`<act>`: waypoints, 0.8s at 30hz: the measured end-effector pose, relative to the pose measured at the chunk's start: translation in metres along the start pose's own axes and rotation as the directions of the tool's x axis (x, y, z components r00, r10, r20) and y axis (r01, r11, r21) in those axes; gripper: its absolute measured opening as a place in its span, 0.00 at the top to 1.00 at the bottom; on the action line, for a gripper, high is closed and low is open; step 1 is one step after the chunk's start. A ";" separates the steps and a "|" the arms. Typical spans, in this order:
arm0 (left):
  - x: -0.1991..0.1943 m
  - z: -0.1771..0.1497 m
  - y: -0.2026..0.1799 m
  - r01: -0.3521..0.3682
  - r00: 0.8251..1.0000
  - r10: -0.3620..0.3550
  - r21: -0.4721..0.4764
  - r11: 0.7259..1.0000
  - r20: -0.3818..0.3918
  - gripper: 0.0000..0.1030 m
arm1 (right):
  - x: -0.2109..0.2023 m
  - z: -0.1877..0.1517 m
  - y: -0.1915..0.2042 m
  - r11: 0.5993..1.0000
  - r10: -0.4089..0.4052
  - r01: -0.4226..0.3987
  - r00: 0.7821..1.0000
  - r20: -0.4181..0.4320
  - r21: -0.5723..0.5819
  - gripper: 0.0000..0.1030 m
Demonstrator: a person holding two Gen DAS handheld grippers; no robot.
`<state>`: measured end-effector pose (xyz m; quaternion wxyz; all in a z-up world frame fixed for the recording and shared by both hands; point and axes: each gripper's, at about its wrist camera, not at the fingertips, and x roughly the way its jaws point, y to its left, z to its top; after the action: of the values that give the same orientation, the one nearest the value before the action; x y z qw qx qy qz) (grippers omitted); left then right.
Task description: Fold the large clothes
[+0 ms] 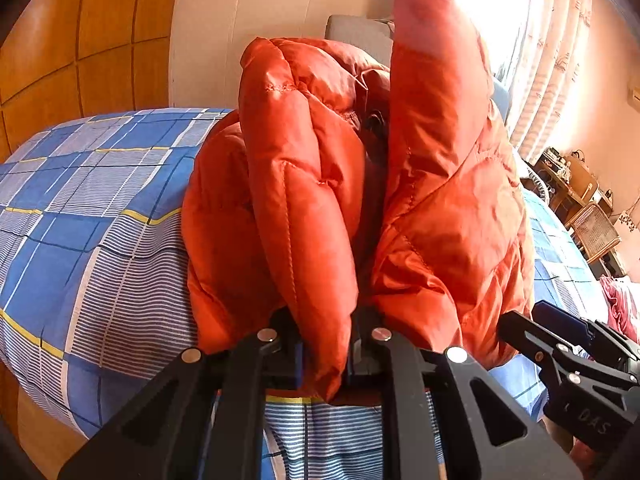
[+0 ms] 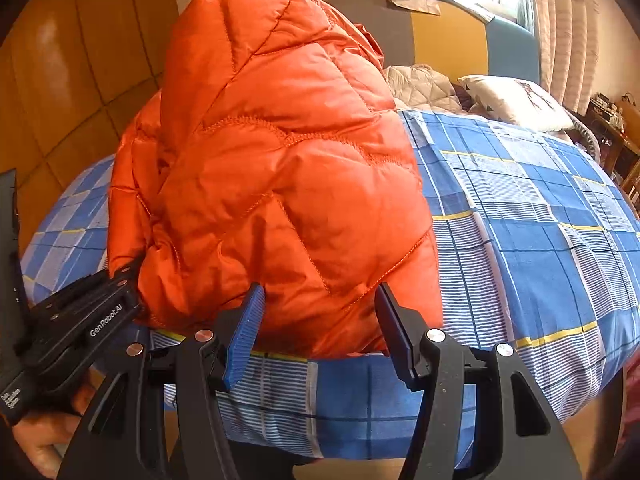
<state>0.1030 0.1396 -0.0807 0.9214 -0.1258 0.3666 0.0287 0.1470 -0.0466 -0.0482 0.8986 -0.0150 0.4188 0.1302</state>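
A puffy orange quilted jacket (image 1: 320,184) is bunched up in a heap on the bed. My left gripper (image 1: 325,344) is shut on a thick fold of it, which runs up from between the fingers. In the right wrist view the same jacket (image 2: 280,168) fills the middle, with the left gripper (image 2: 124,276) biting its lower left edge. My right gripper (image 2: 320,320) stands open; its blue pad (image 2: 244,332) and the other finger flank the jacket's near hem without pressing it. From the left wrist view, the right gripper (image 1: 532,326) sits at the jacket's right edge.
The bed wears a blue checked sheet (image 2: 520,220) with yellow lines. A pillow (image 2: 516,100) and a grey quilt (image 2: 424,84) lie at its head. Wooden panelling (image 1: 80,40) is on the left, curtains (image 1: 560,60) and cluttered furniture (image 1: 576,188) on the right. A hand (image 2: 40,444) grips the left tool.
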 end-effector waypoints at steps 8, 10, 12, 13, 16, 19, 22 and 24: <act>0.000 0.003 -0.003 0.000 1.000 0.000 0.023 1.000 -0.001 0.89 | 0.000 0.006 0.007 1.000 0.000 0.001 1.000 0.011 -0.023 0.44; 0.001 0.003 -0.003 0.003 1.000 -0.003 0.030 1.000 0.000 0.90 | -0.001 0.009 0.008 1.000 -0.002 0.002 1.000 0.018 -0.020 0.44; 0.000 0.005 -0.002 0.007 1.000 -0.007 0.031 1.000 0.003 0.90 | -0.003 0.013 0.008 1.000 -0.003 0.004 1.000 0.030 -0.020 0.44; -0.001 0.005 -0.002 0.008 1.000 -0.008 0.033 0.999 0.005 0.90 | -0.003 0.016 0.008 1.000 -0.003 0.004 0.999 0.035 -0.015 0.44; -0.002 0.005 -0.002 0.012 1.000 -0.012 0.034 0.999 0.004 0.90 | -0.003 0.028 0.007 1.000 -0.002 0.002 0.999 0.051 0.002 0.44; -0.008 0.007 0.000 0.020 1.000 -0.021 0.028 0.999 0.020 0.90 | 0.000 0.050 0.007 1.000 0.006 -0.007 0.998 0.066 0.021 0.44; -0.014 0.011 0.004 0.044 0.999 -0.044 0.015 0.999 0.013 0.87 | 0.002 0.072 0.007 1.000 0.008 -0.010 0.996 0.089 0.027 0.44; -0.022 0.015 0.006 0.041 0.998 -0.042 0.022 0.999 0.036 0.79 | 0.005 0.091 0.009 0.999 0.026 -0.029 0.996 0.086 0.031 0.45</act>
<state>0.0960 0.1497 -0.0568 0.9296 -0.1232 0.3473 0.0079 0.2160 -0.0245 0.0076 0.9139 0.0107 0.3823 0.1364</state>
